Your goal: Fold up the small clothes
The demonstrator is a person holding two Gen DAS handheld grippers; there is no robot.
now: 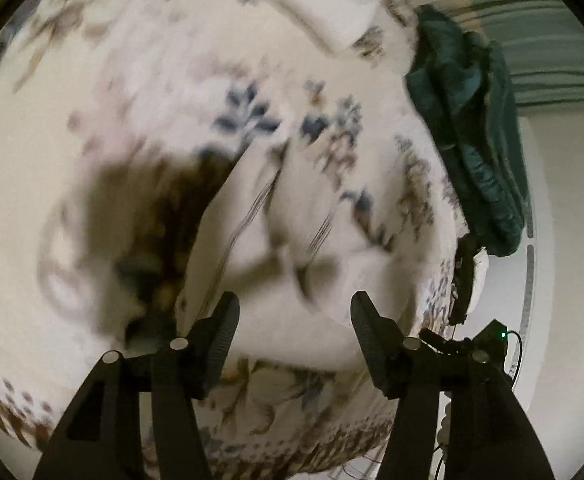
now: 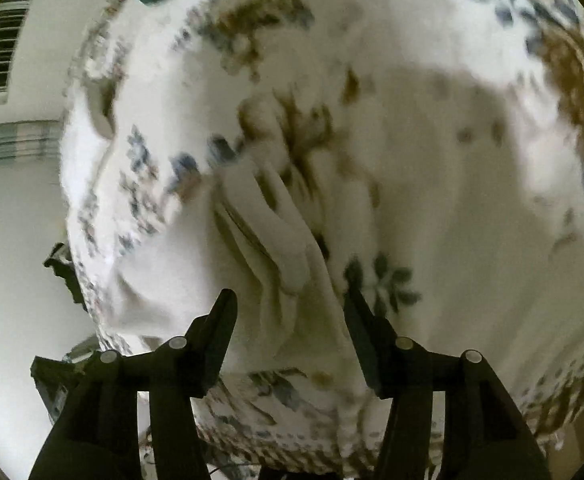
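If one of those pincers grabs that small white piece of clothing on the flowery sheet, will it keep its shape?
Probably not. The white garment lies in soft folds, so it would likely droop. It looks thin, so probably light. Pushed, it would likely bunch up on the floral sheet.

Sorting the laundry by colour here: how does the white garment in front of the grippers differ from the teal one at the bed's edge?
The white garment is pale and plain; the teal garment is dark blue-green. The white one lies mid-bed, just ahead of the open left gripper and right gripper; the teal one sits bunched at the edge of the floral bedspread, away from both. Both are crumpled and neither is gripped.
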